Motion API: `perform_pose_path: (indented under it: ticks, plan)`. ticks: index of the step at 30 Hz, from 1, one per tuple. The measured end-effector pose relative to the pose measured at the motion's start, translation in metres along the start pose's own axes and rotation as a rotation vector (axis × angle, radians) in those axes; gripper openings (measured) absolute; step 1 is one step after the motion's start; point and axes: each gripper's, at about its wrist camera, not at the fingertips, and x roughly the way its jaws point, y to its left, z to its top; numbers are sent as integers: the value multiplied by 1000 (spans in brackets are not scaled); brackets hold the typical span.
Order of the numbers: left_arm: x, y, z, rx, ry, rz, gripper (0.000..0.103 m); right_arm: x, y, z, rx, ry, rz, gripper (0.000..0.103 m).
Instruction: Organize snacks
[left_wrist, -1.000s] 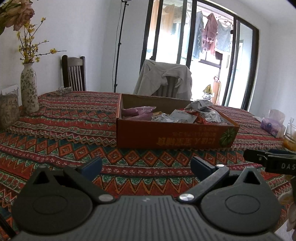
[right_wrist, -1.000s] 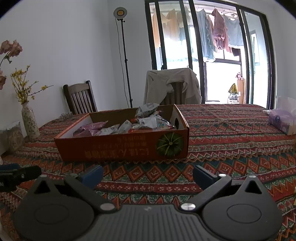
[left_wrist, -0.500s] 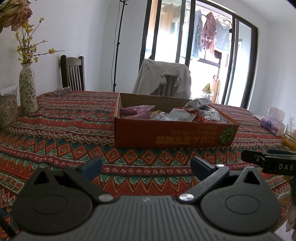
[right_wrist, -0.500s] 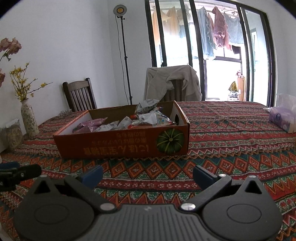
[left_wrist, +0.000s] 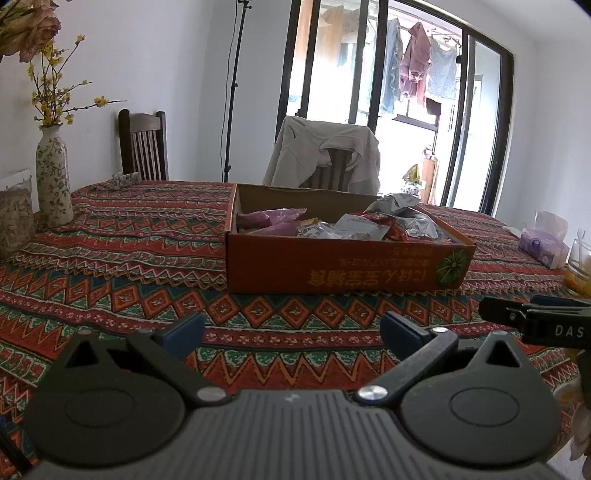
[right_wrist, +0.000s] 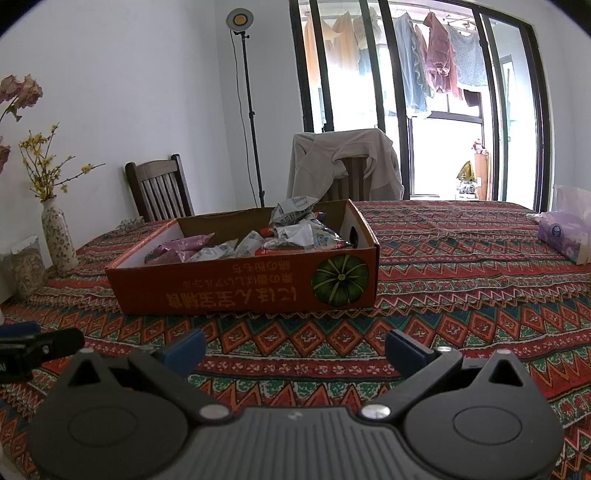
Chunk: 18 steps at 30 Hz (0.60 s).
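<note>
An orange cardboard box (left_wrist: 343, 271) (right_wrist: 243, 288) with a pumpkin print stands on the patterned tablecloth (left_wrist: 110, 266). Inside lie purple snack packets (left_wrist: 273, 218) (right_wrist: 181, 247) at its left and a heap of silver and red packets (left_wrist: 391, 221) (right_wrist: 299, 230) at its right. My left gripper (left_wrist: 291, 328) hovers open over the cloth, short of the box, with nothing between its blue pads. My right gripper (right_wrist: 295, 345) is likewise open and empty, in front of the box. Each gripper's tip shows at the edge of the other's view.
A flowered vase (left_wrist: 51, 181) (right_wrist: 59, 240) and a jar (left_wrist: 14, 221) stand at the table's left edge. A tissue pack (left_wrist: 543, 242) (right_wrist: 565, 232) and a glass (left_wrist: 580, 266) sit at the right. Chairs (left_wrist: 144, 147), one draped with a jacket (right_wrist: 343, 162), stand behind the table.
Both views have shifted slightly: the box sits a little lower and closer in the right wrist view. The jaws stay open and nothing was picked up.
</note>
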Motion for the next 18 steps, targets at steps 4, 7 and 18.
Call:
perform_pose_path:
  ticks: [4, 7, 18]
  plan:
    - [0, 0, 0, 1, 0, 0, 103, 0, 0, 0, 0, 0, 0, 103]
    - [0, 0, 0, -1, 0, -3, 103, 0, 0, 0, 0, 0, 0, 103]
    - [0, -1, 0, 4, 2, -9, 103, 0, 0, 0, 0, 1, 0, 103]
